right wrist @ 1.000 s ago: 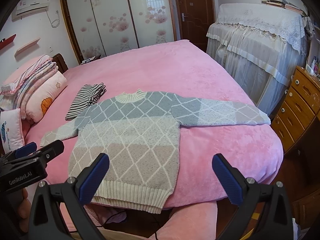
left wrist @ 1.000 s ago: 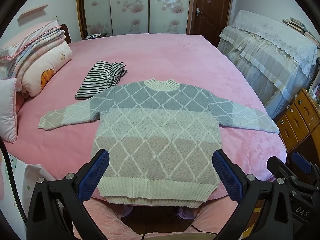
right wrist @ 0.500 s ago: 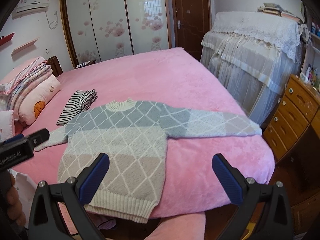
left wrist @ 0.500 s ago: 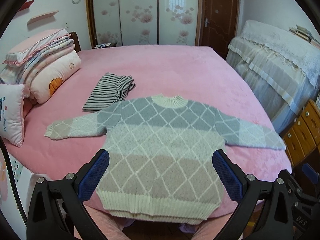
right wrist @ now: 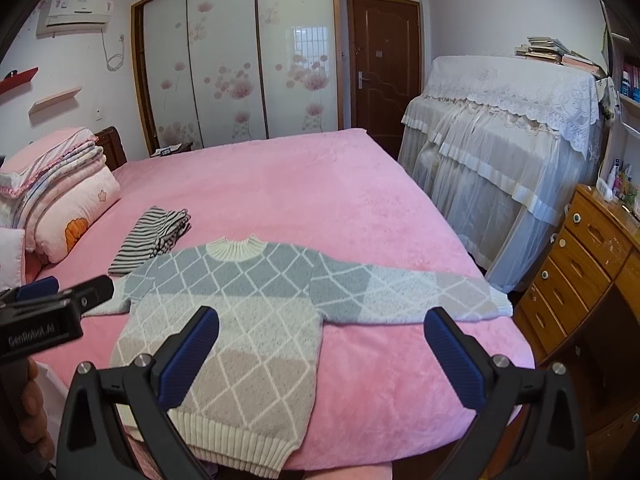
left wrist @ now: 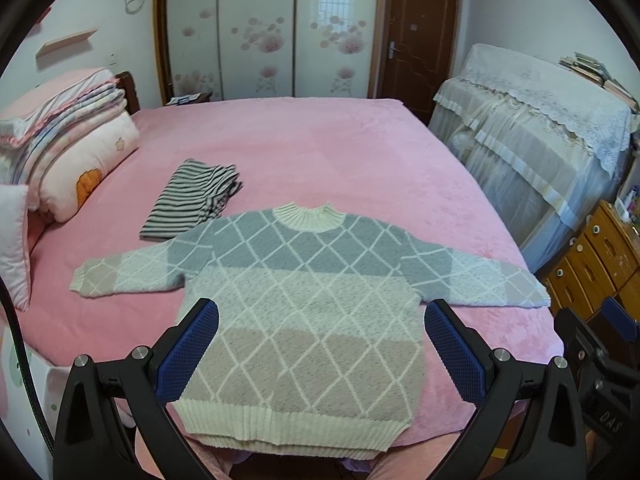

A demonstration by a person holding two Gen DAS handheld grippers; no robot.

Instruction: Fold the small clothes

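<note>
Both grippers, left gripper (left wrist: 318, 354) and right gripper (right wrist: 320, 354), have pulled back, jaws wide and empty; the grey-beige diamond-knit sweater (left wrist: 304, 308) lies flat at the pink bed's (left wrist: 320, 148) near edge, folding unstarted.

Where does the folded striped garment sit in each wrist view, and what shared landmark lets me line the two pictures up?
Left wrist: striped garment lies left of centre on the pink bed, just beyond the sweater's left shoulder.
Right wrist: striped garment lies further left, mid-height, again beyond that shoulder of the sweater.
Shared landmark: the sweater's cream collar.
</note>
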